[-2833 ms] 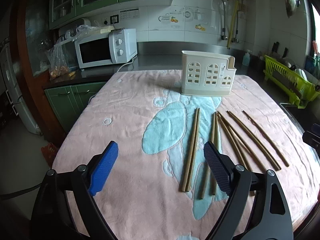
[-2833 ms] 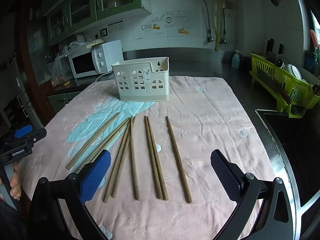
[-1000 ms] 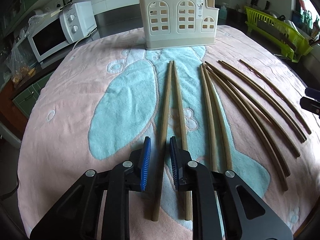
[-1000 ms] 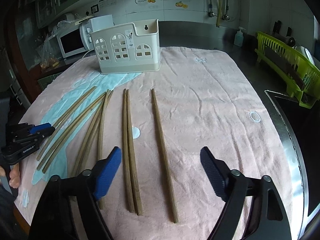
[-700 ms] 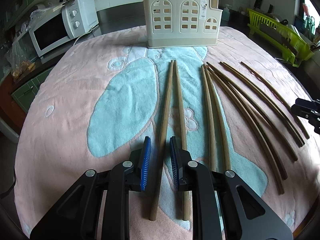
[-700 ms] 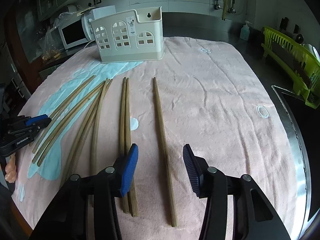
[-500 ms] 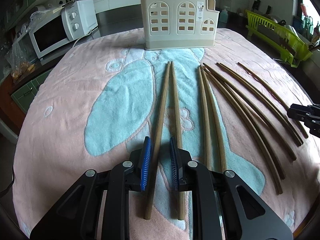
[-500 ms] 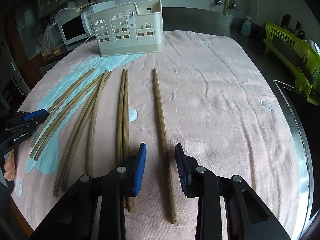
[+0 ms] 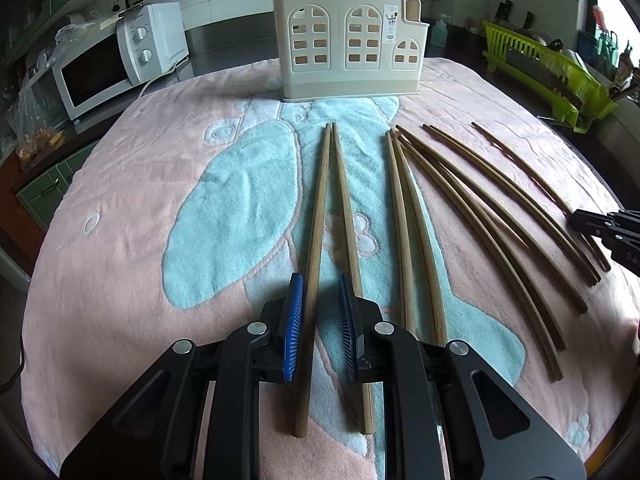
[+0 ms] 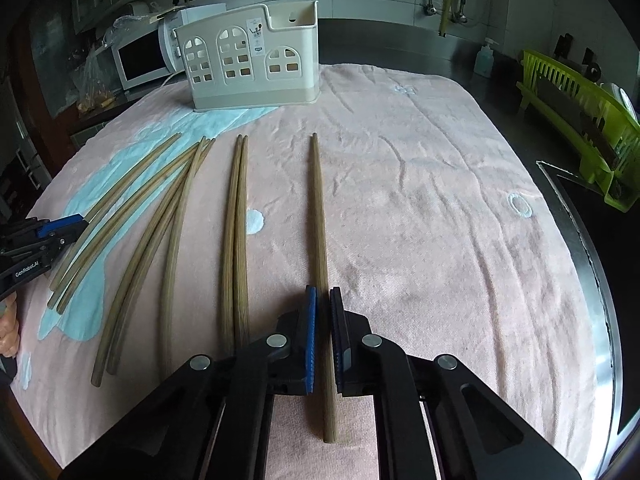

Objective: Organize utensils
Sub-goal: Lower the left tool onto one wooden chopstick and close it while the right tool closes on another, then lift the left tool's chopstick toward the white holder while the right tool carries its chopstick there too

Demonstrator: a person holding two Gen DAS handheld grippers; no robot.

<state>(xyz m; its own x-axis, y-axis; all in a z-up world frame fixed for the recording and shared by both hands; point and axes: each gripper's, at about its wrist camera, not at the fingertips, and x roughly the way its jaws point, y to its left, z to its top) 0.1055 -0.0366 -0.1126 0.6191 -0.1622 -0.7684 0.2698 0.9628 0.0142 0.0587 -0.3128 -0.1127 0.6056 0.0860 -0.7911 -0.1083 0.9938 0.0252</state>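
Observation:
Several wooden chopsticks lie side by side on a pink and blue towel (image 9: 160, 200), in front of a cream utensil holder (image 9: 348, 44) (image 10: 248, 68). My left gripper (image 9: 320, 280) has its jaws narrowed around the leftmost chopstick (image 9: 318, 216). The stick lies against the left pad, with a gap to the right pad. A second chopstick (image 9: 344, 200) runs under the right finger. My right gripper (image 10: 323, 292) has its jaws closing onto the rightmost chopstick (image 10: 318, 208), with both pads pressing its sides near its close end. Each gripper shows in the other's view: the right gripper (image 9: 580, 216) and the left gripper (image 10: 78, 222).
A white microwave (image 9: 116, 68) stands on the counter at the back left. A green dish rack (image 10: 580, 128) sits to the right, beside a steel sink edge (image 10: 592, 260). A hand (image 10: 8, 332) shows at the left border. The towel's right half (image 10: 440, 200) carries no chopsticks.
The right gripper's jaws went from wide apart to pinched on the rightmost chopstick. The left gripper has kept its narrow gap around the leftmost chopstick and has not moved.

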